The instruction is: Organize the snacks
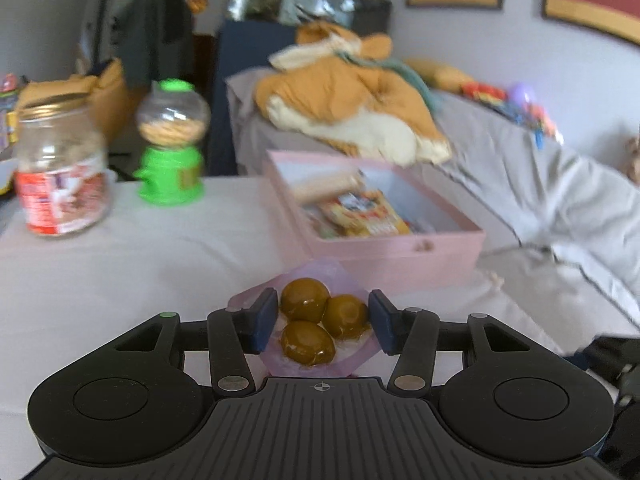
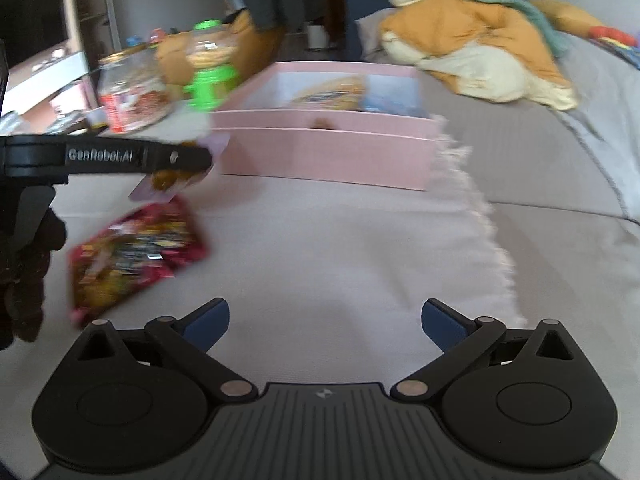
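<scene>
Fingers clamping egg pouch, box beyond

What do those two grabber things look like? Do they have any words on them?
Both grabbers are black plastic. The left gripper and right gripper each have two round discs, a ribbed middle plate with a small crosshair mark, silver pivot pins and dark blue finger pads. White lettering on the left one's side reads "GenRobot.AI".

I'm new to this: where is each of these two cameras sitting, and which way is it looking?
Left wrist: sits on the left gripper, looking along its blue-padded fingers, which clamp a clear pouch of three brown balls, toward the open pink box.
Right wrist: sits on the right gripper, jaws wide and empty, over the pale cloth; a dark-gloved hand shows.
Shared: box, pouch, left gripper.
</scene>
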Available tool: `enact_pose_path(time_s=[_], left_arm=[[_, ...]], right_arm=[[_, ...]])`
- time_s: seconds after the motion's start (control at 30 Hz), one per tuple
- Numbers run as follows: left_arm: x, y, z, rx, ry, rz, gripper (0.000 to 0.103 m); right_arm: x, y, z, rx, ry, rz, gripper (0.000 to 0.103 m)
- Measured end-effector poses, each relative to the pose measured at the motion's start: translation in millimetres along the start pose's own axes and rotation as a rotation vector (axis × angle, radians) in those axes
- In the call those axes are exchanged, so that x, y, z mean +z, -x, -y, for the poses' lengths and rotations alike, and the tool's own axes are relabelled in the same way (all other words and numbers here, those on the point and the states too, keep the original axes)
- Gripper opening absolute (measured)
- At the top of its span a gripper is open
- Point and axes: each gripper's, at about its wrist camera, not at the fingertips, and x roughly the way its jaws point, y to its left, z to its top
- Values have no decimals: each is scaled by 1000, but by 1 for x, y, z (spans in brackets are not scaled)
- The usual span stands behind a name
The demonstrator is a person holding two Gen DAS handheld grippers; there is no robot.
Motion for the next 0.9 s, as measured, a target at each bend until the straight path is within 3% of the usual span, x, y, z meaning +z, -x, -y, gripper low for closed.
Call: enact_pose_path(time_s=[0.1, 0.2, 0.33, 0.5, 0.6, 0.73, 0.9], left_arm=[[-6, 20, -22, 79, 14, 39, 55], [-15, 33, -45, 181, 47, 62, 55], [-27, 46, -70, 222, 125, 55, 55], [-42, 62, -73, 233, 125, 82, 56], [-48, 66, -79, 232, 134, 107, 56], [-49, 70, -83, 212, 160, 122, 56], [-47, 74, -83, 203, 155, 125, 56]], right_arm=[[6, -5, -31, 72, 56, -37, 102], [7, -12, -73, 69, 168, -50, 102], [4, -20, -112, 60, 258, -44, 102], [2, -21, -108, 58, 318, -30, 102], [-2, -18, -89, -13, 333, -6, 103], [9, -18, -57, -60, 229, -48, 102], [21, -18, -55, 165, 14, -152, 102]])
